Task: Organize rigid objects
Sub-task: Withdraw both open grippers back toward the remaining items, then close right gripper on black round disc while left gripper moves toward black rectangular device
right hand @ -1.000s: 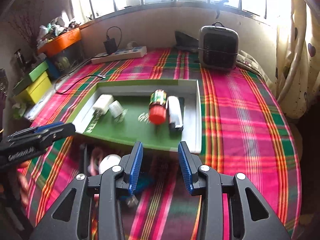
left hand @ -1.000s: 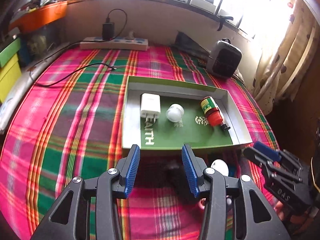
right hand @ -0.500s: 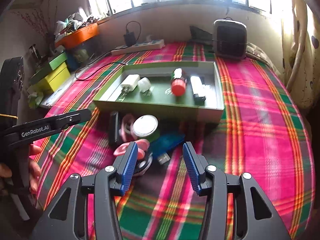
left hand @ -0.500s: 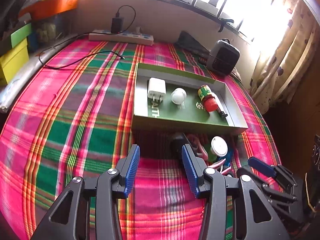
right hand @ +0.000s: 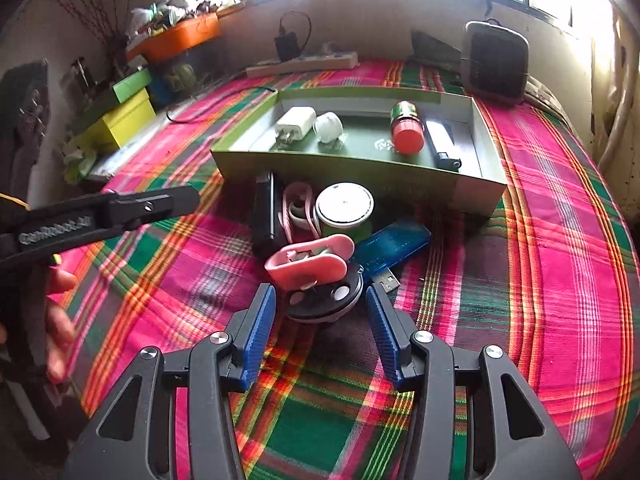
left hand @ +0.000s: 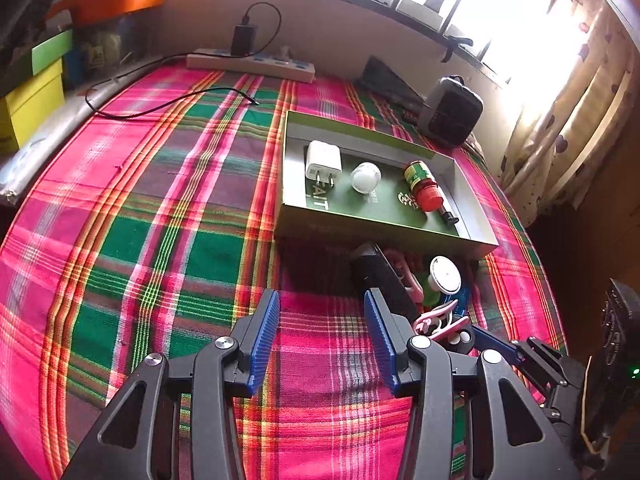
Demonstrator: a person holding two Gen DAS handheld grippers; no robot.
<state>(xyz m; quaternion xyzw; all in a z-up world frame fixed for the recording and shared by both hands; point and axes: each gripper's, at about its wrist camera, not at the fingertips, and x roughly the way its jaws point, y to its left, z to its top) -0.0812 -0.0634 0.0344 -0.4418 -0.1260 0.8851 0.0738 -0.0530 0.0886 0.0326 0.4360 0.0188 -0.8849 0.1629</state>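
A green tray [right hand: 340,164] on the plaid cloth holds a white charger [right hand: 294,122], a white cap [right hand: 329,127], a red-capped bottle [right hand: 407,132] and a black lighter [right hand: 442,144]. In front of it lies a pile: black case [right hand: 264,216], white-lidded green jar [right hand: 346,212], pink clip [right hand: 310,260], blue USB stick [right hand: 392,244] and black disc [right hand: 324,300]. My right gripper [right hand: 320,300] is open, its tips on either side of the disc without touching it. My left gripper [left hand: 320,300] is open over bare cloth, left of the black case [left hand: 380,280].
A grey heater [right hand: 494,62] and a power strip [right hand: 304,64] stand behind the tray by the wall. Yellow and green boxes [right hand: 124,120] and an orange bin [right hand: 176,36] line the left side. A hand [right hand: 60,320] holds the left gripper.
Both grippers have drawn back from the tray, so the pile in front of it shows fully. The right jaws have widened and come down around the black disc.
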